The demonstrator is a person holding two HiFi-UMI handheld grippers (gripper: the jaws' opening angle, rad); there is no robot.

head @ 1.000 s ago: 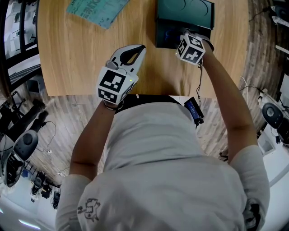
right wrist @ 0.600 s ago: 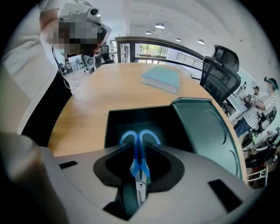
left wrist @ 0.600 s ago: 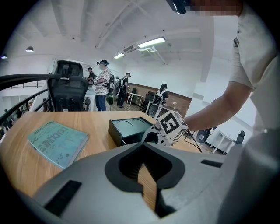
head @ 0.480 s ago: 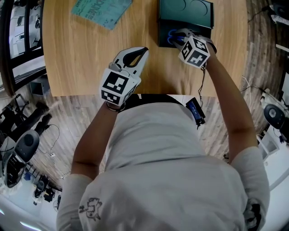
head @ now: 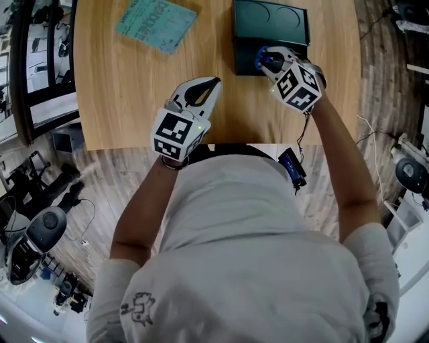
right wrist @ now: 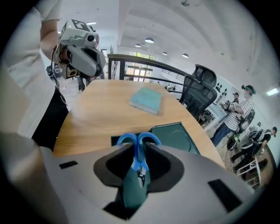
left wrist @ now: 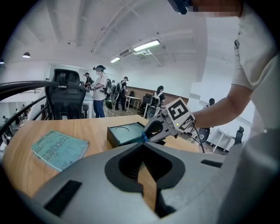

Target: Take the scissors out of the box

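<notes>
My right hand-held gripper (head: 270, 60) is clamped on the scissors (right wrist: 138, 164). The jaws pinch them just below the 2 blue handles, which stick out past the tips, and the blades point back toward my hand. Below the blades there is a dark teal patch between the jaws. I cannot tell whether it is a blade cover or the box seen through the gap.

The box (head: 271, 20) sits open at the far right of the desk (head: 120, 94). From my head view the handles hang over its near edge, not over the middle of the tray. In the right gripper view the scissors seem to be raised off the box, with the tray lying beyond and below them. So I judge the pick itself done: grip made, scissors lifted.

What remains is the last part: carry them fully clear of the box, toward me or to the bare wood on its left, and set them down. That space looks free, since the booklet (head: 155, 22) lies well apart at the far left.

My left hand-held gripper (head: 212, 84) holds nothing. Its tips are together, and it hovers over the near middle of the desk, taking no part.
</notes>
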